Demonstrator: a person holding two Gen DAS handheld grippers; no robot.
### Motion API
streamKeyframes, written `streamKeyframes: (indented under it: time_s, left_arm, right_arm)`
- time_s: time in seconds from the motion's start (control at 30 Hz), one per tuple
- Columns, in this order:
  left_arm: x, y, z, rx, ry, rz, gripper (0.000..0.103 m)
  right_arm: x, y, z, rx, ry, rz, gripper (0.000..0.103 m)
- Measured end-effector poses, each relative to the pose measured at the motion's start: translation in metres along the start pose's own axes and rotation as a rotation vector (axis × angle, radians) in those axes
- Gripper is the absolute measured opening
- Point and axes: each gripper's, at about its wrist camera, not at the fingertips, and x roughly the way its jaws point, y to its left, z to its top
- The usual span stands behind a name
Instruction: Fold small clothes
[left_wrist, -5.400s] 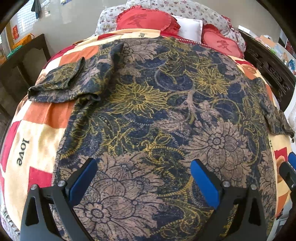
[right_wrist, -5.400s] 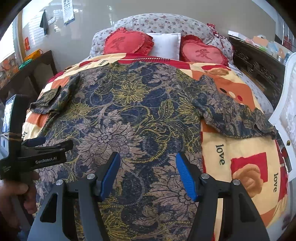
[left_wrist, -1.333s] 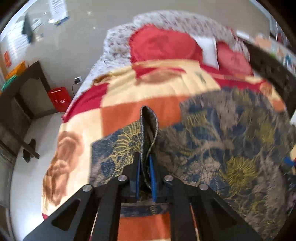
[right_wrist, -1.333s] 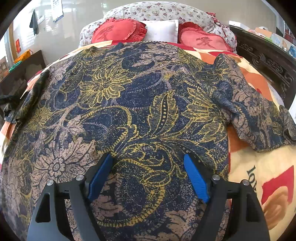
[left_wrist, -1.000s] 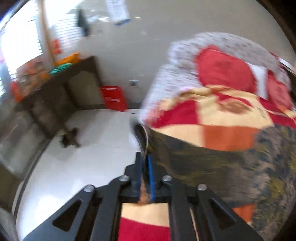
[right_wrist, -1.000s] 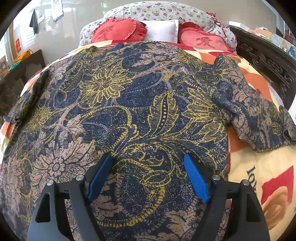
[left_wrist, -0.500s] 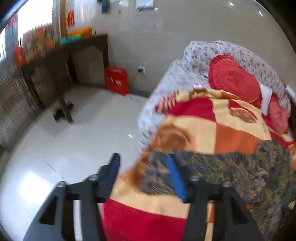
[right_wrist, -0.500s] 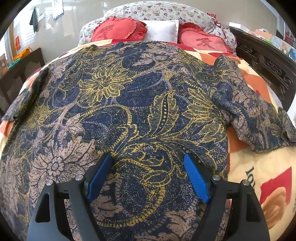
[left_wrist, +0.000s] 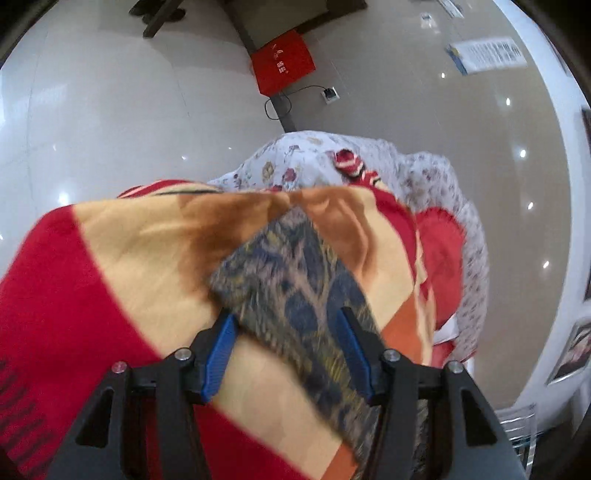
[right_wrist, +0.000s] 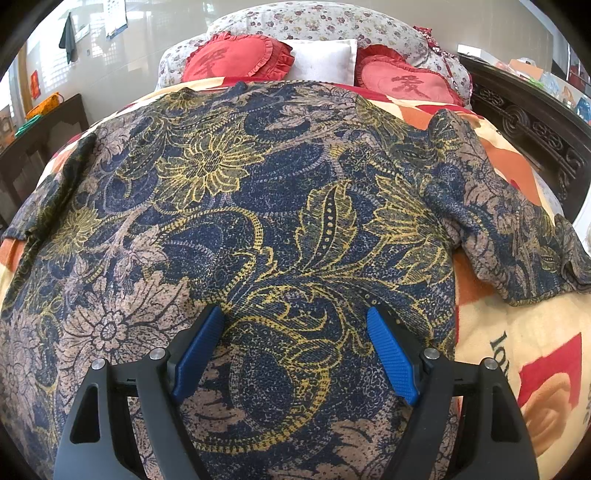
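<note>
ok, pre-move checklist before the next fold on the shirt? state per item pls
1. Left gripper open: ok. Blue pads stand apart and nothing is pinched between them.
2. Left sleeve laid out on the blanket: ok, it looks flat, though the picture is blurred.
3. Right gripper open: ok. It sits over the shirt body with the pads apart and no cloth pinched.
4. Shirt body spread flat: ok, no big bunching in the right wrist view.
5. Right sleeve smooth: not ok, it lies rumpled at the bed's edge.
6. Lower hem: cannot tell, it is out of view.
</note>
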Motion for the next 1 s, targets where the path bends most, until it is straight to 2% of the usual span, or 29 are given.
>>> streamKeyframes:
  time_s: [0.07,0.13,0.17,0.2,0.23,0.3,0.37,0.47,0.53,0.6,0.67,0.73,0.83,0.97,1.0]
  left_arm:
    - [0.002,0.005,0.004,-0.045,-0.005,-0.041,0.057]
    - [0.003,0.007,0.008,-0.074,-0.011,-0.055,0.051]
    - [0.006,0.007,0.009,-0.070,-0.012,-0.042,0.037]
    - [0.008,0.006,0.008,-0.056,-0.002,-0.010,0.012]
    - [0.010,0.006,0.008,-0.045,0.014,0.019,0.003]
    - [0.012,0.001,0.005,-0.003,0.022,0.084,0.004]
    - [0.003,-0.012,0.006,0.061,-0.006,0.138,0.004]
    - [-0.032,-0.051,0.019,0.196,-0.121,0.200,0.004]
    - [-0.061,-0.083,0.030,0.317,-0.241,0.267,0.004]
    - [-0.084,-0.108,0.041,0.392,-0.313,0.290,0.004]
    - [-0.091,-0.121,0.045,0.430,-0.317,0.284,0.004]
    - [-0.093,-0.132,0.041,0.478,-0.349,0.309,0.004]
    - [-0.088,-0.143,0.028,0.505,-0.350,0.262,0.004]
    - [-0.062,-0.169,-0.026,0.617,-0.262,0.099,0.004]
    - [-0.052,-0.179,-0.049,0.658,-0.217,0.027,0.003]
  right_arm:
    - [0.000,0.000,0.000,0.001,0.000,0.001,0.090]
    - [0.000,0.001,0.000,0.000,0.000,0.000,0.090]
    - [0.000,0.000,0.000,0.000,0.001,0.000,0.090]
    - [0.000,0.000,0.000,0.000,0.001,0.000,0.090]
    - [0.000,0.000,0.000,0.000,0.001,0.000,0.091]
    - [0.001,0.001,0.000,0.000,0.000,0.000,0.091]
    - [0.001,0.001,0.000,-0.001,0.000,0.000,0.091]
    - [0.001,0.000,0.000,-0.001,0.000,-0.001,0.091]
    - [0.001,0.000,0.000,-0.001,0.000,-0.001,0.091]
    - [0.001,0.001,0.000,-0.001,0.000,-0.001,0.091]
    - [0.001,0.000,0.000,-0.001,0.000,-0.001,0.091]
    - [0.001,0.000,0.000,-0.002,0.000,-0.002,0.091]
    - [0.001,0.000,0.000,-0.002,0.001,-0.002,0.091]
    - [0.001,0.002,0.000,-0.003,0.001,-0.003,0.091]
    - [0.001,0.001,0.000,-0.003,0.001,-0.004,0.091]
